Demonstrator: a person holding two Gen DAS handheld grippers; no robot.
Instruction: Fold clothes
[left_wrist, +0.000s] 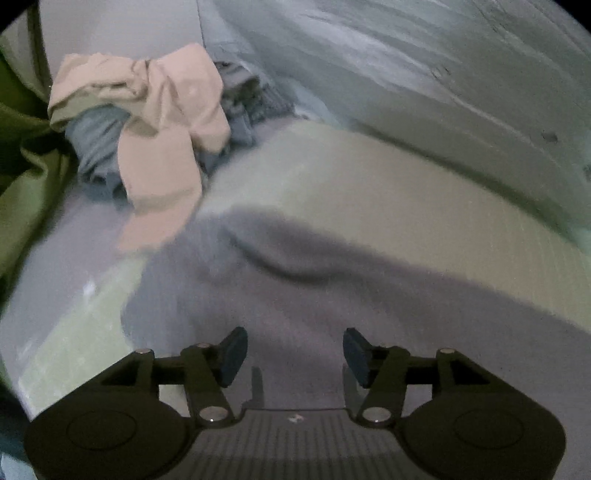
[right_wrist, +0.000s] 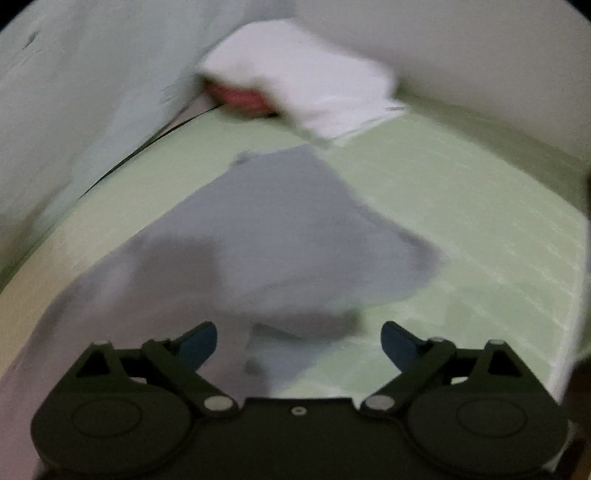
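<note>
A grey garment (left_wrist: 295, 295) lies spread on the pale green mat (left_wrist: 424, 192). My left gripper (left_wrist: 295, 356) hovers over it, open, with nothing between its blue pads. In the right wrist view the same grey garment (right_wrist: 266, 236) stretches away across the mat (right_wrist: 461, 221), one corner pointing toward the far end. My right gripper (right_wrist: 299, 345) stands wide open above the garment's near edge, nothing pinched. Both views are blurred.
A heap of clothes, a beige piece (left_wrist: 166, 122) over blue-grey ones (left_wrist: 96, 147), sits at the far left by the wall. A green cloth (left_wrist: 26, 155) hangs at the left edge. A white folded item (right_wrist: 306, 85) over something red (right_wrist: 240, 98) lies at the mat's far end.
</note>
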